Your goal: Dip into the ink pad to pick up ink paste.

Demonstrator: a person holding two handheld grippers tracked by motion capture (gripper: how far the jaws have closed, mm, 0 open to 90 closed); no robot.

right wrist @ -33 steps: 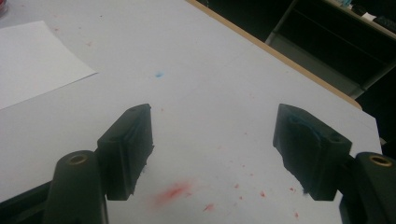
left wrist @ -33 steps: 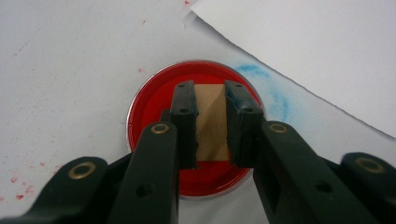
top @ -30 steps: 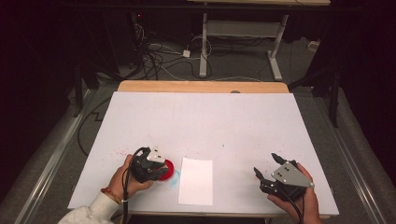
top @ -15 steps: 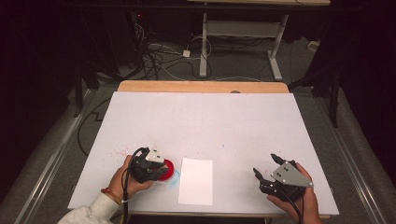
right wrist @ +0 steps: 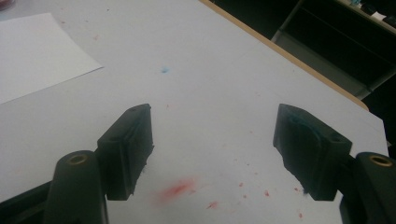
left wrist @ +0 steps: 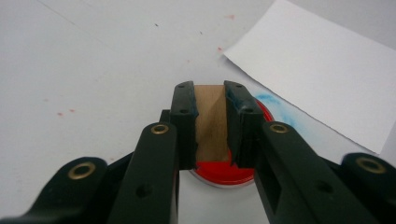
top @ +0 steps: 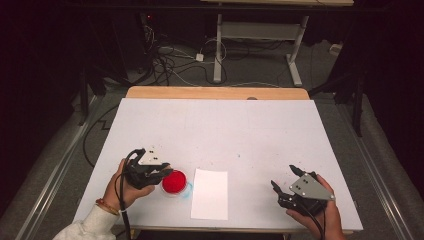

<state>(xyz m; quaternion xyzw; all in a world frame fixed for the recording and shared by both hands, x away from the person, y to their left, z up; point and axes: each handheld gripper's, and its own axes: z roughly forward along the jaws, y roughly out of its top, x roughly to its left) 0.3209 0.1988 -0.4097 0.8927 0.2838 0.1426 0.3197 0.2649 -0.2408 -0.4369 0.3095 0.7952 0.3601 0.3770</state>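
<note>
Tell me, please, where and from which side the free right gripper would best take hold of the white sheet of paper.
The paper lies flat on the table, so only an edge offers a grip. I would take its right long edge, nearest the open right gripper, coming in low from the right and sliding one of the jaws under it.

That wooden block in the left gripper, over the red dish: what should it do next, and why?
Probably lift the wooden block and carry it to the white paper. The left gripper is shut on it right above the red ink pad, and the sheet lies bare just beside. The right gripper is open and apart, so it plays no part.
</note>
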